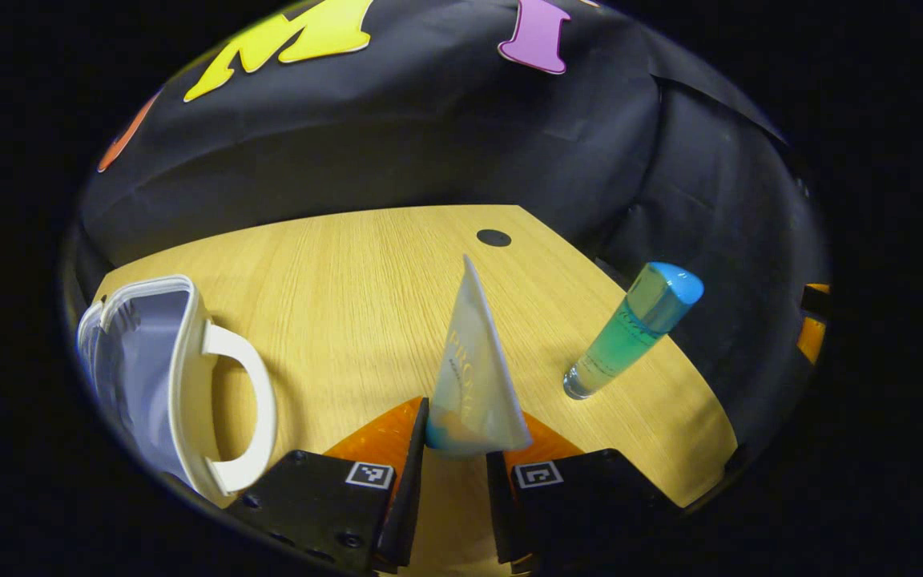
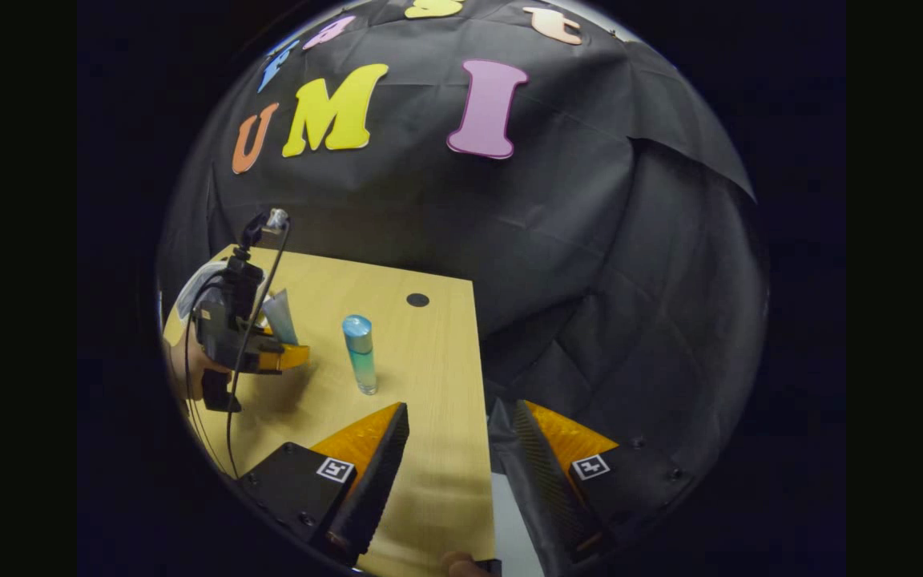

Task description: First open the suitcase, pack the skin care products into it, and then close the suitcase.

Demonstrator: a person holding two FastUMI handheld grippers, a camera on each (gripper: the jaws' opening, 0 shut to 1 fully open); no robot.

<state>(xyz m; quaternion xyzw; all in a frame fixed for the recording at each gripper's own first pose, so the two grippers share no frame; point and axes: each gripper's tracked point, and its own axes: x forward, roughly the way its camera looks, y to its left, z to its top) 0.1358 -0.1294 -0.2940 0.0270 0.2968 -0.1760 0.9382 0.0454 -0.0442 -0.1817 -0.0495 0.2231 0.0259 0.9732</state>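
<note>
— Any lettering you can read?
— Only faint pale print running up the white tube [image 1: 473,377], just left of the blue-capped bottle [image 1: 630,332]; too blurred to spell out.
— And that bottle?
— A thin line of print, illegible.

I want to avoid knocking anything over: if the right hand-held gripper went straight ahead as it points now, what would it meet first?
Probably nothing on the wooden table: the open right hand-held gripper points past the table's right edge toward the black cloth wall. The blue-capped clear bottle stands off to the left of that line, though depth is unclear.
</note>
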